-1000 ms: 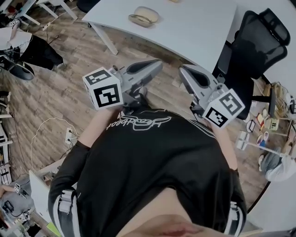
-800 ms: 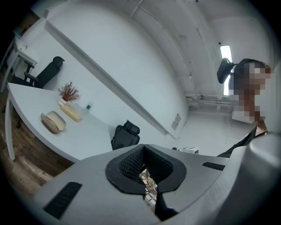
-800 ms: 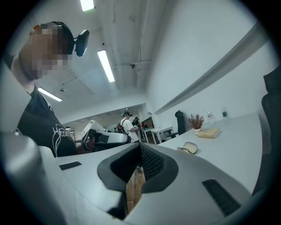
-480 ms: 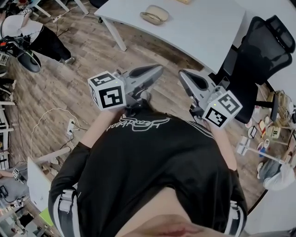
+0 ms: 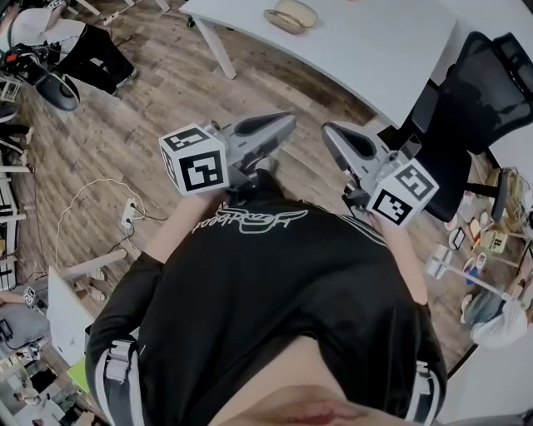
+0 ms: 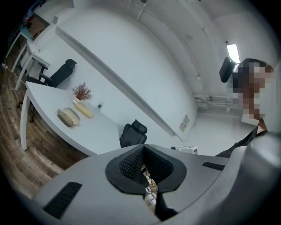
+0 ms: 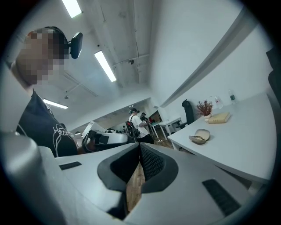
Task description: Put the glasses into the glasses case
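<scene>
Bright, even indoor light. Ceiling light strips [image 7: 105, 66] glare in the right gripper view, and the white table [image 5: 366, 50] is nearly washed out. Both gripper views bow strongly, with black corners. The left hand-held gripper [image 6: 144, 167] and right hand-held gripper [image 7: 138, 162] look soft up close.

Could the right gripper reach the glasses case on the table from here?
Probably not: the right gripper hangs over the floor, short of the table bearing the glasses case. Nothing blocks it.

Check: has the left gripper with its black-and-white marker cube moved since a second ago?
Yes, slightly: the left gripper has drifted back from the white table's near edge.
</scene>
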Available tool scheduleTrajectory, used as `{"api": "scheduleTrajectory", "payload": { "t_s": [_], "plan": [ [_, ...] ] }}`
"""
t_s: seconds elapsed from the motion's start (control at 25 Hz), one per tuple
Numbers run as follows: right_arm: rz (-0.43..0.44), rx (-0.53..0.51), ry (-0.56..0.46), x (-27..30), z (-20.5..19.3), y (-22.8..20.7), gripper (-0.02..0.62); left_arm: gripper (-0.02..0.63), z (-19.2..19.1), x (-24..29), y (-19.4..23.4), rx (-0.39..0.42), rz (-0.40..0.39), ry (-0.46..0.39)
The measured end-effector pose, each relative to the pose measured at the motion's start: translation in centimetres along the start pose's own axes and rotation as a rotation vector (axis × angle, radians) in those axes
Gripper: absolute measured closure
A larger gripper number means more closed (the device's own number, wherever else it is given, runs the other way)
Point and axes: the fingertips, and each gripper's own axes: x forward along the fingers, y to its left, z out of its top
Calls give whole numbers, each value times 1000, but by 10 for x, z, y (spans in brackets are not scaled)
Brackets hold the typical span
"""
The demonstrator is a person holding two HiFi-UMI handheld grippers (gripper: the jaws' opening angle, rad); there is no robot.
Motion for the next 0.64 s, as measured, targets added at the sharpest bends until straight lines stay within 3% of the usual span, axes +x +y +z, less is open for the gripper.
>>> {"api": "scheduleTrajectory", "payload": {
  "t_s": [0.64],
  "plan": [
    [-49, 1, -8, -24, -6, -3, 586, 600, -14, 16, -11, -3, -35, 31]
  ]
}}
